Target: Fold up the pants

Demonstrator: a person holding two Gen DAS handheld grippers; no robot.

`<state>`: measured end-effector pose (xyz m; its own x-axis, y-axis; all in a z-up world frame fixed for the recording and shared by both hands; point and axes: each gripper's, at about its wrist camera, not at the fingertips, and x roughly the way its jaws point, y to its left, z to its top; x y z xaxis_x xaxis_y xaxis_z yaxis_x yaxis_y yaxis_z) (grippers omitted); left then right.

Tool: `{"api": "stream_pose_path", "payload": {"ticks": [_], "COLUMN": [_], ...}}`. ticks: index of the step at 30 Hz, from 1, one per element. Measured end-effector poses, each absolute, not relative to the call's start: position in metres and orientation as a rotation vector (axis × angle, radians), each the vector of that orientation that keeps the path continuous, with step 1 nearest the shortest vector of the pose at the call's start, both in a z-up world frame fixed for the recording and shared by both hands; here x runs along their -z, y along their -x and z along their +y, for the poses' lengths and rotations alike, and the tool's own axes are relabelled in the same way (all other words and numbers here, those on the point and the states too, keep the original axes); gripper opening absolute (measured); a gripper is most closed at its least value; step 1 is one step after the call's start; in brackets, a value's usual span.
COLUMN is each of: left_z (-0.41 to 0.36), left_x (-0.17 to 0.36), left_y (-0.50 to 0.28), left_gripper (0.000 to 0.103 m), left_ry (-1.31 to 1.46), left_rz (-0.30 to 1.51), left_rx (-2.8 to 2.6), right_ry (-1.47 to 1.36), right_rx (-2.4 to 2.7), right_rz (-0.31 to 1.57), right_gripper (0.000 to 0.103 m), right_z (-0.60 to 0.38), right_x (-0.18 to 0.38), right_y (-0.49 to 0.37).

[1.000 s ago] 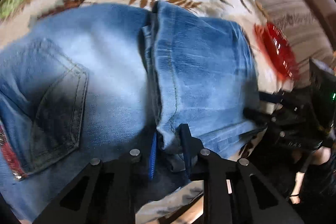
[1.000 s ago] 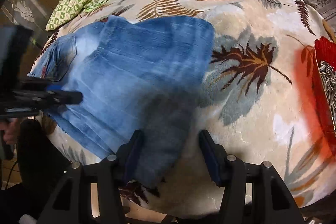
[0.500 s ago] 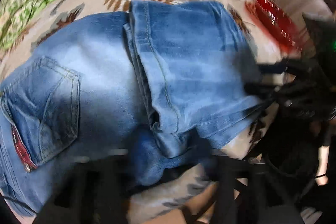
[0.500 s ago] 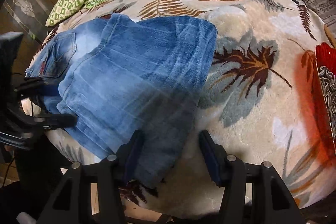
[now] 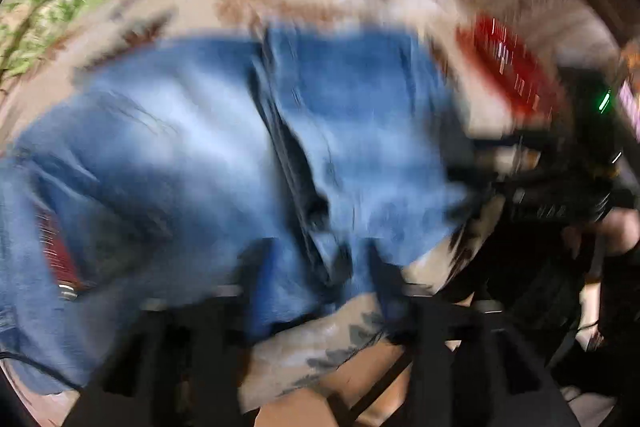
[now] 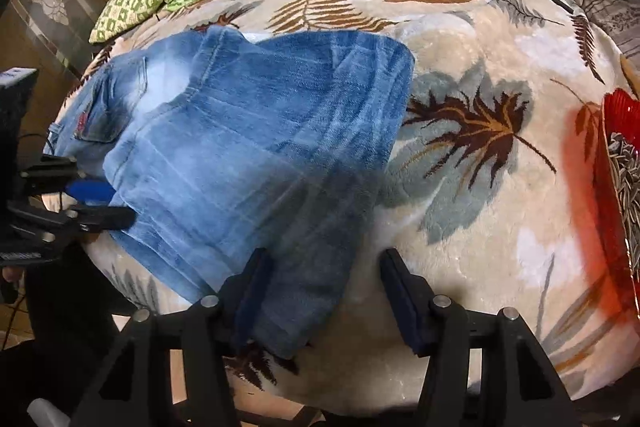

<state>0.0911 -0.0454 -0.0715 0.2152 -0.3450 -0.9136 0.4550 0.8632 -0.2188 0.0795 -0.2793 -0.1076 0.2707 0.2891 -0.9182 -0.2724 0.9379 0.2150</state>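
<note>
The right wrist view shows a bed covered by a cream leaf-print blanket (image 6: 480, 187), and on its left half lie the blue jeans (image 6: 248, 147), already folded: the legs have been brought over the seat part, so a back pocket shows at the far left and the doubled leg panel lies flat across the rest, one corner reaching the near edge of the bed. Judging from this, the main fold is made; what may remain is one more fold to make the bundle compact, or some smoothing of the near hem. A red dish (image 6: 616, 195) with seeds sits well apart at the right edge. The right gripper (image 6: 328, 291) stands with its jaws wide apart over the near corner of the denim, which lies loose between them, unpinched. The left gripper (image 5: 316, 275), badly blurred in its own view, is opening its jaws; the leg hem appears between them, and in the right wrist view its fingers sit apart at the jeans' left edge.
</note>
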Motion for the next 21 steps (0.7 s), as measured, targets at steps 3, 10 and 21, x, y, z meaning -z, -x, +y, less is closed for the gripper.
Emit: {"api": "stream_pose_path", "payload": {"ticks": [3, 10, 21], "left_z": [-0.040, -0.066, -0.071], "left_x": [0.046, 0.061, 0.106], "left_y": [-0.110, -0.174, -0.204], "left_gripper": [0.074, 0.053, 0.023], "left_ry": [-0.070, -0.094, -0.069], "left_rz": [1.153, 1.133, 1.237], "left_rx": [0.525, 0.464, 0.482], "right_ry": [-0.133, -0.106, -0.023], "right_rx": [-0.384, -0.319, -0.311], "right_rz": [1.219, 1.181, 1.185], "right_gripper": [0.062, 0.062, 0.062], "right_z": [-0.295, -0.291, -0.285], "right_x": [0.093, 0.090, 0.113], "right_y": [-0.083, -0.108, -0.112]}}
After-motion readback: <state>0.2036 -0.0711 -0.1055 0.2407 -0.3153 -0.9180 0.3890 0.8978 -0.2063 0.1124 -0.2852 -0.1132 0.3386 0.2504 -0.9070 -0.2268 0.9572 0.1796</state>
